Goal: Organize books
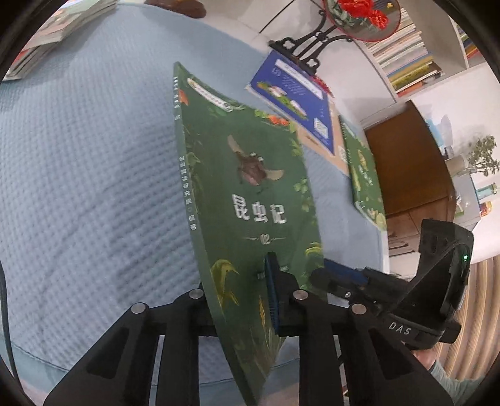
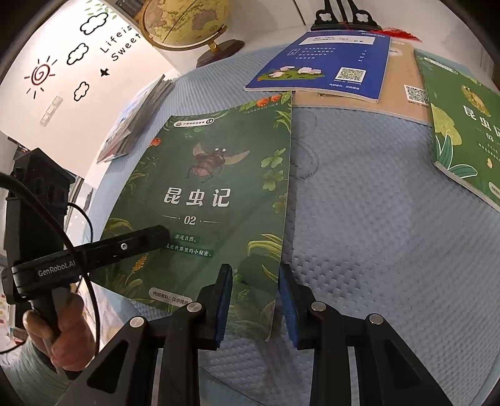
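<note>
A green book numbered 02 with a beetle on its cover (image 1: 250, 193) is clamped near its lower edge by my left gripper (image 1: 240, 296), which holds it tilted above the blue tablecloth (image 1: 93, 156). The same book shows in the right wrist view (image 2: 212, 200), with the left gripper's finger (image 2: 137, 240) across its lower left. My right gripper (image 2: 256, 299) is open, its pads on either side of the book's lower right edge, not closed on it. A blue book (image 2: 322, 62), a tan book (image 2: 403, 93) and a green book numbered 03 (image 2: 462, 125) lie further back.
A stack of books (image 2: 137, 118) lies at the far left of the table. A globe (image 2: 187, 22) and a black stand with a red flower fan (image 1: 312, 40) are at the back. A bookshelf (image 1: 406, 56) and a wooden cabinet (image 1: 406, 162) are beyond the table.
</note>
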Available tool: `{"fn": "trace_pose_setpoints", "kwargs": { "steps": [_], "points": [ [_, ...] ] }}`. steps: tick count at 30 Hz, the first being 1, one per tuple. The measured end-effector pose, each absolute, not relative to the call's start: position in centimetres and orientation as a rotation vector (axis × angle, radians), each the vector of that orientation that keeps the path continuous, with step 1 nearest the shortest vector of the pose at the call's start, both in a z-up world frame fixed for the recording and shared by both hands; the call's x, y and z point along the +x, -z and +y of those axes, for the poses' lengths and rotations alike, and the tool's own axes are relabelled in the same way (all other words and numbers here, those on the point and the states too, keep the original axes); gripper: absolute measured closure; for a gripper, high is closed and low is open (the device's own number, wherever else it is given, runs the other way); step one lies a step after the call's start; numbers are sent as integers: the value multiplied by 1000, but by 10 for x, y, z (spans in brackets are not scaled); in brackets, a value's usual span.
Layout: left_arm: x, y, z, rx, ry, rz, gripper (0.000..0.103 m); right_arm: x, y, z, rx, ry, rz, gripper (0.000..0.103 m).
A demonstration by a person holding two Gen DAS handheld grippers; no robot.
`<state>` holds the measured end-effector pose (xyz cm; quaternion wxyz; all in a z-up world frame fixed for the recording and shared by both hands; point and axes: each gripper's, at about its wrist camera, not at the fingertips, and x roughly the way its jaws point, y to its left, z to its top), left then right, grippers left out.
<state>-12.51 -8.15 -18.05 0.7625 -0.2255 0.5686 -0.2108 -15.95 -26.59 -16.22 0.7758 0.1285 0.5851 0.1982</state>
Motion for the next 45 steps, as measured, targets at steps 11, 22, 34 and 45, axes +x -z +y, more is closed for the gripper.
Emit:
{"fn": "trace_pose_setpoints", "kwargs": {
  "steps": [11,22,34,45],
  "points": [
    [-113,164,-52,-890,598,1163,87,-157,159,-307,657,-495,1254,54],
    [-111,173,-40,-1000,600,1173,89,-148,199,-286,945,-595,1282,57],
    [-111,181,-30,-1127,642,1189,89,-164,195,-295,1022,-604,1260,44],
    [-113,167,-40,-662,489,1293,89,-167,157,-267,735,-553,1230,83]
  ]
}}
